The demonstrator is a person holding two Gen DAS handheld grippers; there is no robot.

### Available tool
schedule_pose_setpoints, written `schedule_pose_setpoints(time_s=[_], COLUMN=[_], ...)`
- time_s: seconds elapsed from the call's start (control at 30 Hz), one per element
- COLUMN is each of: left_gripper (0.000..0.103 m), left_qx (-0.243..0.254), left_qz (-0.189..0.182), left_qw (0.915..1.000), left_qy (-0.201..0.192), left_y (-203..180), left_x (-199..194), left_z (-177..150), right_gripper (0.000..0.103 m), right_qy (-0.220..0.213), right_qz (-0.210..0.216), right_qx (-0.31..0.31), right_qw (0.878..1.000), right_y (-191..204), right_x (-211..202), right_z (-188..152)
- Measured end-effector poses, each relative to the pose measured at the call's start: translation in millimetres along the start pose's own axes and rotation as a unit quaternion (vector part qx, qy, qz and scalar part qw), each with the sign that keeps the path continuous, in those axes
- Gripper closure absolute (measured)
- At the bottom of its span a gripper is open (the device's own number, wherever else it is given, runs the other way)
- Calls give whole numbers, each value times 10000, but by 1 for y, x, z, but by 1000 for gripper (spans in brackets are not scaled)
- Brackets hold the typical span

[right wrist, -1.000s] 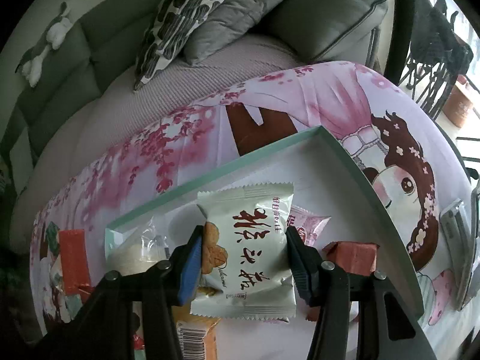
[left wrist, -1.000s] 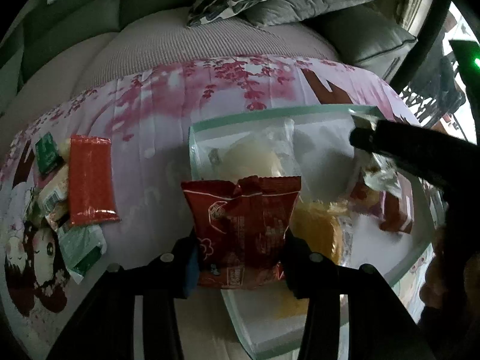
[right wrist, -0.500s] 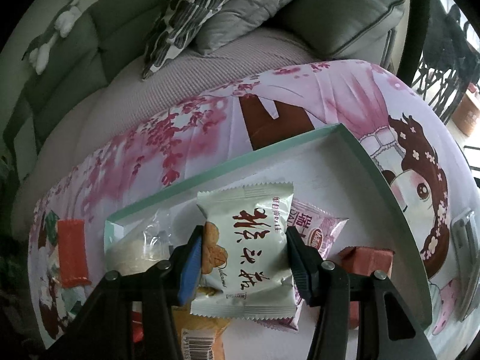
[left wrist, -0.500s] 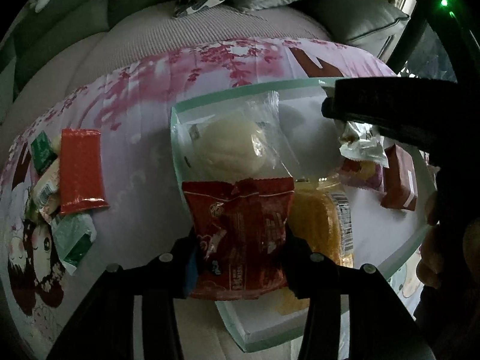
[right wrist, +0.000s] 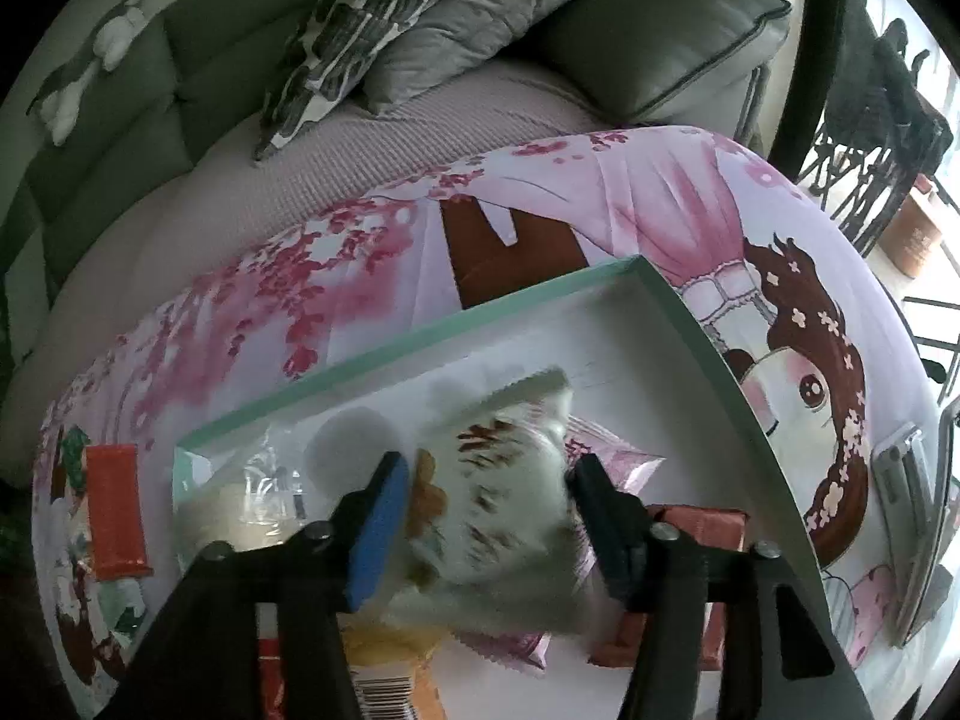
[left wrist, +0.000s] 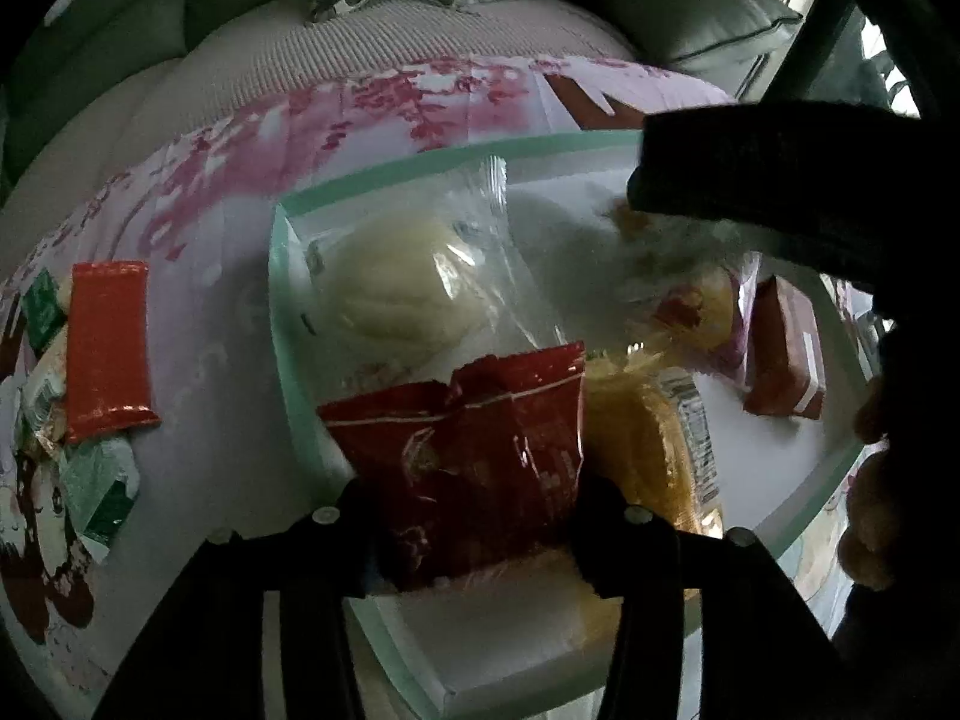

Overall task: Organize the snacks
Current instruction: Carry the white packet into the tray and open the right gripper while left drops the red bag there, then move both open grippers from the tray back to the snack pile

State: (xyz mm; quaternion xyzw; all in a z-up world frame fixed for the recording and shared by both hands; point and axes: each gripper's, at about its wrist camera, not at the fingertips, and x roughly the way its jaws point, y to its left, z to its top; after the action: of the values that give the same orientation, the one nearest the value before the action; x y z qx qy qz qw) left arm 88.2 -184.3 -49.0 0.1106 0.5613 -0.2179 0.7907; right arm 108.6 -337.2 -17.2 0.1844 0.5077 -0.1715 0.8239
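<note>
My left claw [left wrist: 474, 498] is closed on a red packet [left wrist: 474, 450], with one finger on each side edge, so the packet stands up between them and its crumpled top points away from me. I hold it by the sides because the foil is soft and would fold if I pinched a corner. It hangs over the near left part of the tray [left wrist: 288, 360], just in front of a clear bag [left wrist: 408, 276] with a pale bun inside, and beside a yellow packet [left wrist: 648, 450] that lies on the tray floor.

My right claw [right wrist: 486, 516] has a white packet [right wrist: 492, 504] between its fingers. The packet is blurred, and the blue pad on one side seems to stand a little away from it, so I cannot tell if the grip is tight or is letting go. It is over the middle of the tray, above a pink packet [right wrist: 618, 462] and near a brown box [right wrist: 702, 525].

Further out, the tray sits on a pink printed cloth [right wrist: 600, 204]; whether a desk is under it I cannot tell. More snacks wait on the cloth to the left of the tray: a red bar [left wrist: 108, 348] and some green packets [left wrist: 96, 486]. I judge both packets are meant for the tray, so the collecting is only partly done.
</note>
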Motion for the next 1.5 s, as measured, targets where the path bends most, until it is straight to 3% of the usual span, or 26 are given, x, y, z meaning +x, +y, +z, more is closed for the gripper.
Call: schedule_pose_setpoints(time_s=[0.03, 0.23, 0.47, 0.6, 0.77, 0.97, 1.23, 1.5], left_gripper=[37, 18, 8, 2, 2, 2, 2, 2], left_qx=[-35, -325, -521, -727, -1197, -1920, -2824, -3327], left_qz=[17, -239, -370, -305, -93, 510, 1287, 1657], left_qw=[10000, 9988, 9967, 9948, 9898, 9737, 9425, 9217], left_qy=[-44, -268, -492, -647, -767, -1112, -1242, -1113], left_y=[1, 14, 25, 38, 70, 124, 208, 260], left_x=[-2, -20, -35, -43, -46, -61, -82, -91], left_z=[1, 3, 5, 6, 6, 4, -13, -39], right_gripper=[29, 23, 0, 0, 0, 0, 0, 0], right_qy=[-8, -55, -209, -263, -308, -242, -232, -285], right_qz=[-18, -20, -72, -100, -127, -143, -48, 532], right_qx=[-28, -95, -200, -275, -268, -353, -707, -1156], right_qw=[10000, 9999, 9996, 9992, 9991, 9990, 9972, 9915], right_y=[1, 6, 11, 15, 16, 22, 52, 102], right_x=[-1, -8, -18, -21, -23, -21, -25, -39], right_z=[0, -1, -1, -2, -2, -4, -16, -38])
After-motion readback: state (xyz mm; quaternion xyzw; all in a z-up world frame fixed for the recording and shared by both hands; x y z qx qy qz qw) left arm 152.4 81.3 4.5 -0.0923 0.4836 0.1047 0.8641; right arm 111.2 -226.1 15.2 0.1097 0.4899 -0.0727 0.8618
